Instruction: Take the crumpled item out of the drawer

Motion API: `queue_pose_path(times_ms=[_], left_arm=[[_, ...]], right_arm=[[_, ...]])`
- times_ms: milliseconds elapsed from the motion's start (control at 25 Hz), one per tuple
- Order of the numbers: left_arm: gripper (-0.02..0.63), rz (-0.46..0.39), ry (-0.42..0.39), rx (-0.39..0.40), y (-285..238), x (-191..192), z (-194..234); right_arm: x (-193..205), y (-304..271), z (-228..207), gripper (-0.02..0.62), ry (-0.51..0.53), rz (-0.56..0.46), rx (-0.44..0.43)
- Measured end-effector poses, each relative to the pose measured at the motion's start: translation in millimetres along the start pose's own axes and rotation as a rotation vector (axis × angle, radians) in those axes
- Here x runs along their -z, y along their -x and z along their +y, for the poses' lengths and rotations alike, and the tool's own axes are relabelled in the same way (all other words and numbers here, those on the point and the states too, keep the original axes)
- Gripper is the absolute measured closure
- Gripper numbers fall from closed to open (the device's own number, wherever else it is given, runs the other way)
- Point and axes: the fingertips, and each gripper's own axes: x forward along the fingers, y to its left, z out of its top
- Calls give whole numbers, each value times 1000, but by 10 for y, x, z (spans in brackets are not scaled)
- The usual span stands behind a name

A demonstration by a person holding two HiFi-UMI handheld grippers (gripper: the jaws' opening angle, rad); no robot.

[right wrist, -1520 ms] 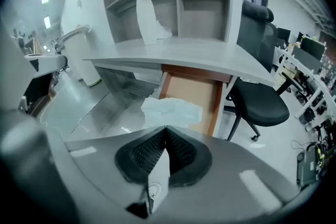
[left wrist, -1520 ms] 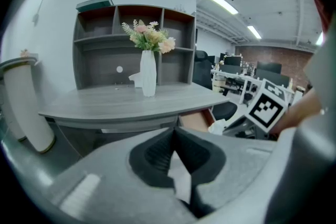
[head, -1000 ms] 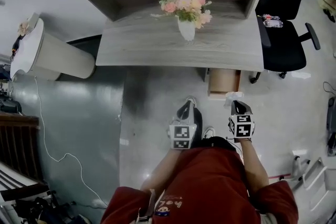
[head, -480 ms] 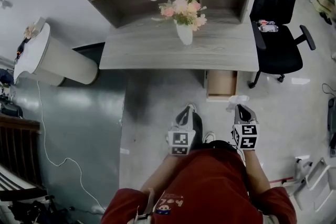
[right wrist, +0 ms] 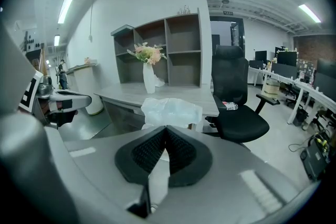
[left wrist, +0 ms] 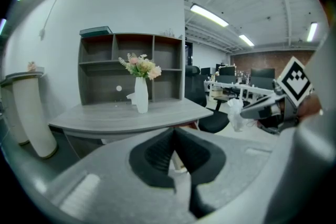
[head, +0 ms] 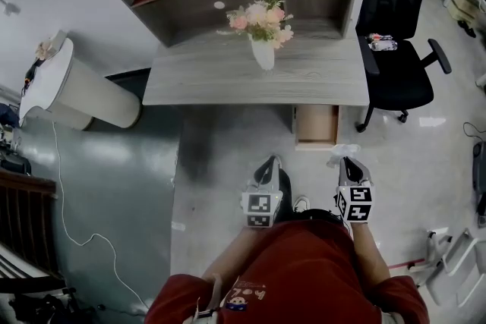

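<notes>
Tightly shut, the right gripper (right wrist: 166, 128) jaws pinch the crumpled item (right wrist: 170, 110), bunched past their tips.

Free floor (head: 228, 152) before the open drawer (head: 315, 143), office chair (head: 399, 80) just right.

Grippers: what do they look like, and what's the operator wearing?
Both left gripper and right gripper: grey bodies, black ribbed pads, each carrying a white cube with black square markers. Operator wears a red top, forearms uncovered.
</notes>
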Motion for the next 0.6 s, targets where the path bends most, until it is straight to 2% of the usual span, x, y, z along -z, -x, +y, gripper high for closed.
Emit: queue_pose_path(times_ms=[600], left_arm=[[611, -7, 1, -15, 7, -26, -26]], right_arm=[[-102, 12, -48, 594, -4, -28, 12]])
